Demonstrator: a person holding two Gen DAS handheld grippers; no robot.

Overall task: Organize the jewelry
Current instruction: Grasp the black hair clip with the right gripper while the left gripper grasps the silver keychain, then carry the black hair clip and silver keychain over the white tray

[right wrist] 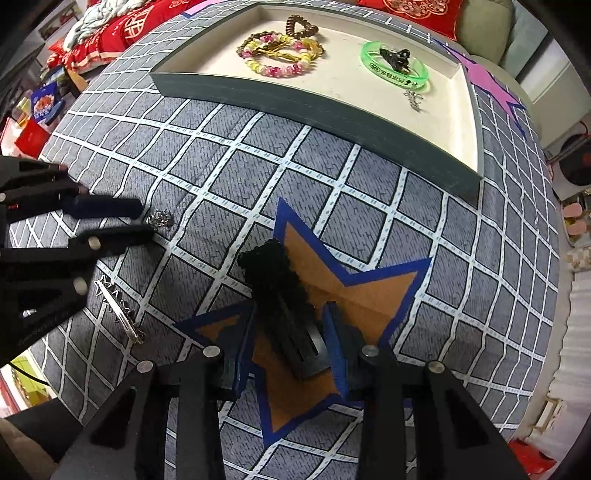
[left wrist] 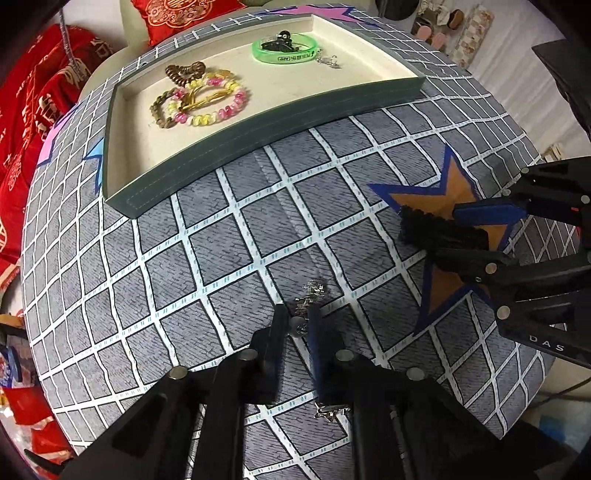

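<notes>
Nearest the lens, the left gripper pinches a small silver chain off the checked cloth while the right gripper clamps a black hair clip, both apparently bound for the tray already holding bracelets.

Tablecloth: grey w/ white grid lines, black edging on squares; star motifs: orange w/ blue border, pink, light blue; tray: grey-green outer wall, cream interior; bead bracelet: pink, yellow, white; coil hair tie: brown; bangle: translucent green, dark print; hair clip: black, scalloped edge; chain & star clip: silver; gripper pads: blue; cushions: red, gold pattern.
</notes>
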